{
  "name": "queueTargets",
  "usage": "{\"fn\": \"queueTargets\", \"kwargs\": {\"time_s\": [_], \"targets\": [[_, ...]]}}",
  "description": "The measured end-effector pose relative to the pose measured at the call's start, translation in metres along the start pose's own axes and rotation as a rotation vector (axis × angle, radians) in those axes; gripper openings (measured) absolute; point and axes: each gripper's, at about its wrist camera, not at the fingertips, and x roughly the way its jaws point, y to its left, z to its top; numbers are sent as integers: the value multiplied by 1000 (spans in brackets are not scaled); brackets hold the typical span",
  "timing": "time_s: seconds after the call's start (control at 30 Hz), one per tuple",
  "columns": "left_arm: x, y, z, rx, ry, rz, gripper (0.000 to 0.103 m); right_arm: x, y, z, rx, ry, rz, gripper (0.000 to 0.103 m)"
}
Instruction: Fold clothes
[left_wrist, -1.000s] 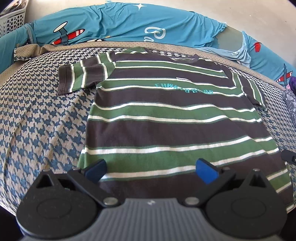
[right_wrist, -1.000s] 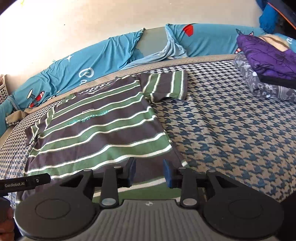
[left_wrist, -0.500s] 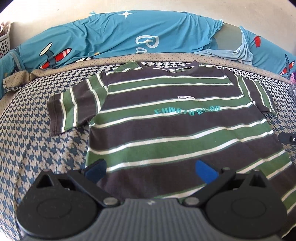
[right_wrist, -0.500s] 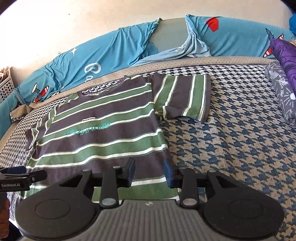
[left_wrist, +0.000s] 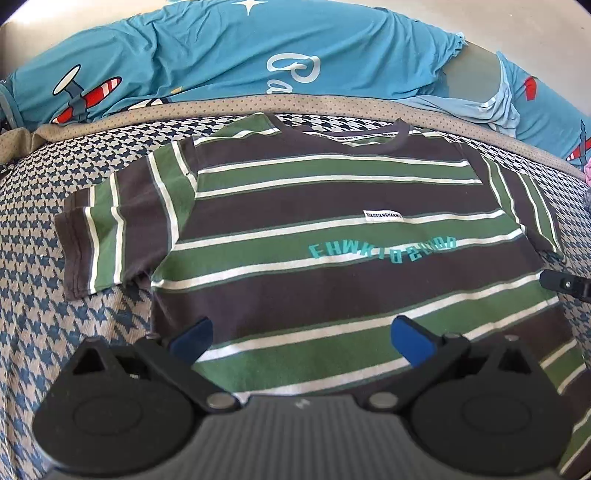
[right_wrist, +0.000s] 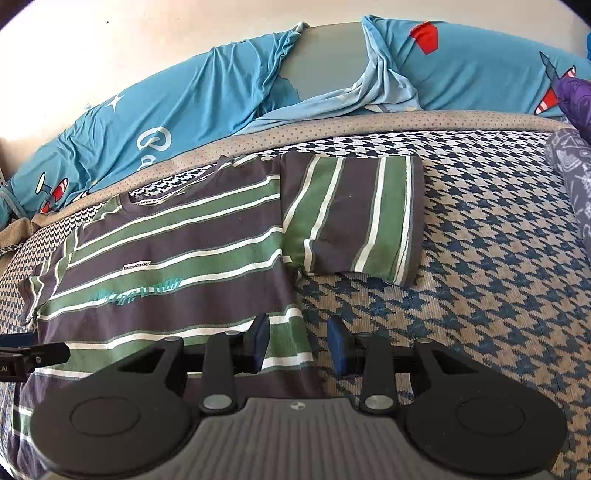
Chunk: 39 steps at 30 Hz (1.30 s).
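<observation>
A brown, green and white striped T-shirt (left_wrist: 332, 236) lies flat, front up, on a houndstooth bed cover (left_wrist: 55, 314), collar toward the far edge. My left gripper (left_wrist: 301, 341) hovers over its lower body, jaws spread wide and empty; the left sleeve (left_wrist: 114, 236) lies ahead to the left. In the right wrist view the same T-shirt (right_wrist: 177, 258) fills the left half, its right sleeve (right_wrist: 354, 218) spread out sideways. My right gripper (right_wrist: 298, 343) stands open by a narrow gap above the shirt's right side edge, holding nothing. Each gripper's tip shows at the edge of the other's view.
Blue bedding with aeroplane prints (left_wrist: 258, 55) is heaped along the far edge, with a grey headboard (right_wrist: 325, 62) behind it. A purple cloth (right_wrist: 576, 96) and a grey patterned bundle (right_wrist: 572, 177) lie at the far right. Bare houndstooth cover (right_wrist: 480, 295) stretches right of the shirt.
Both grippers have travelled forward over the shirt toward the collar end, so the sleeves and collar appear larger and nearer. Jaw openings look the same and the shirt has not shifted.
</observation>
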Motion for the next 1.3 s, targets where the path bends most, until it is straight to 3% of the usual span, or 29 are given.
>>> {"fn": "queueTargets", "kwargs": {"time_s": [0.27,0.4,0.53,0.83,1.07,1.3], "targets": [[12,3,4,-37,30,-9,103,21,0,8,-40,3,-1,31],[16,1,3,-32,32,7,103,24,6,7,-101,-6,-4,8],[19,3,2,-32,40,32,103,23,8,7,-129,-12,-35,4],[23,7,-5,21,41,119,103,21,-10,7,-26,14,-25,5],[17,9,0,16,-7,156,103,6,-27,17,86,-63,-21,11],[16,2,5,13,-8,108,103,13,-51,26,215,-94,-92,21]]}}
